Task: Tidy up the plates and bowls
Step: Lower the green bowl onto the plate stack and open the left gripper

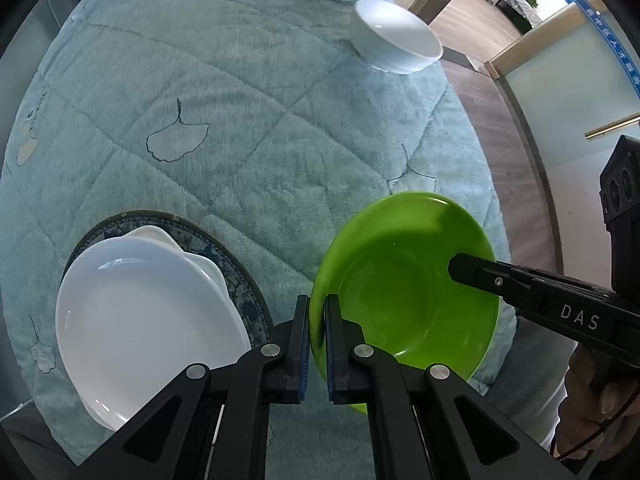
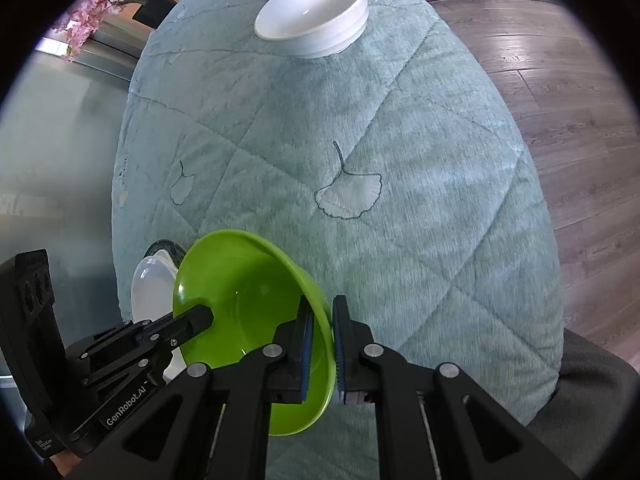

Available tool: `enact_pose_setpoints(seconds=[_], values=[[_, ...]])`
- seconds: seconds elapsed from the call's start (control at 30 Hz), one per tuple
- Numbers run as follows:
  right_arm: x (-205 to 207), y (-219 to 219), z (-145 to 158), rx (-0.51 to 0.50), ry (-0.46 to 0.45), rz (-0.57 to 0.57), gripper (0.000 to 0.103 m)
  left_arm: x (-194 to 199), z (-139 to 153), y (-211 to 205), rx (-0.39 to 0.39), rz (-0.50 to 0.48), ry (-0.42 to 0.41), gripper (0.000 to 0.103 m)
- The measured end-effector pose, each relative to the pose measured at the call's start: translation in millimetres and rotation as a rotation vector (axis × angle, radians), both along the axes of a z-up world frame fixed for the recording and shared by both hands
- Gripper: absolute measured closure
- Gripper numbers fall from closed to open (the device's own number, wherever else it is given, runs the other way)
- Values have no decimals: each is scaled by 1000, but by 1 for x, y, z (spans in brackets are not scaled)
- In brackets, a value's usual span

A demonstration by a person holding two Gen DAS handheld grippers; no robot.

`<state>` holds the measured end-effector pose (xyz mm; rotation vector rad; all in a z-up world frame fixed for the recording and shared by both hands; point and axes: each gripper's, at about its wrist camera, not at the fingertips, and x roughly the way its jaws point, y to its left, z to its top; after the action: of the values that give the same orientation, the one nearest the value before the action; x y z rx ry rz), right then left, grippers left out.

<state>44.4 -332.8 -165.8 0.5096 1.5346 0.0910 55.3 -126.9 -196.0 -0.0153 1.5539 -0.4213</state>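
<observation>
We hold the green bowl [image 1: 404, 284] between both tongs over the near edge of the table [image 1: 240, 112].

In the left wrist view the left tongs [image 1: 318, 344] are clenched on the bowl's rim at its 8 o'clock side, and the right tongs [image 1: 472, 270] reach in from 3 o'clock onto the opposite rim; in the right wrist view the right tongs [image 2: 323, 344] have the rim between their blue pads, nearly closed on it. The bowl sits tilted, just beside a stack of white plates [image 1: 148, 316] on a blue patterned plate [image 1: 224, 248] at 9 o'clock. Two white bowls [image 1: 396, 36] stand well apart at 12 o'clock on the pale teal quilted cloth [image 1: 168, 80] with ginkgo leaf outlines.
</observation>
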Motion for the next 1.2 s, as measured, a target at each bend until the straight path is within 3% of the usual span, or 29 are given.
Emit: enact_pose_setpoints(seconds=[0.27, 0.5, 0.57, 0.6, 0.67, 0.73, 0.8, 0.87, 0.9, 0.97, 1.0, 1.03, 1.07, 1.1, 1.13, 1.17, 1.2], values=[[3, 4, -7, -3, -2, -3, 91, 1, -7, 2, 4, 6, -2, 99], [5, -4, 15, -70, -67, -11, 89, 3, 37, 15, -63, 29, -88, 87], [-1, -8, 31, -89, -101, -13, 79, 0, 65, 26, -73, 25, -146, 81], [-7, -11, 43, -93, -136, -17, 71, -3, 79, 32, -82, 24, -185, 73], [-17, -16, 63, -98, -192, -34, 26, -11, 110, 47, -85, 37, -280, 49], [-30, -18, 82, -110, -252, -58, 17, -21, 140, 63, -72, 72, -387, 11], [-42, -18, 96, -96, -301, -63, 17, -32, 169, 84, -101, 122, -500, 0], [-49, -14, 108, -80, -349, -63, 17, -42, 186, 100, -119, 174, -560, 1], [-53, -12, 117, -88, -389, -61, 17, -43, 190, 106, -130, 184, -552, 5], [-58, -4, 133, -122, -459, -34, 17, -50, 195, 114, -162, 192, -530, 42], [-59, 3, 139, -131, -484, -13, 18, -51, 197, 117, -158, 181, -520, 75], [-60, 7, 148, -139, -508, 15, 28, -52, 199, 116, -139, 162, -510, 103], [-58, 10, 153, -152, -516, 30, 64, -54, 200, 118, -124, 164, -515, 103], [-57, 14, 160, -202, -523, 51, 86, -57, 205, 122, -122, 175, -533, 103], [-57, 14, 165, -226, -528, 57, 100, -60, 214, 126, -129, 181, -562, 103], [-57, 11, 174, -226, -551, 50, 100, -62, 221, 127, -121, 179, -584, 102], [-57, 9, 181, -209, -571, 40, 100, -64, 226, 129, -105, 177, -600, 94]])
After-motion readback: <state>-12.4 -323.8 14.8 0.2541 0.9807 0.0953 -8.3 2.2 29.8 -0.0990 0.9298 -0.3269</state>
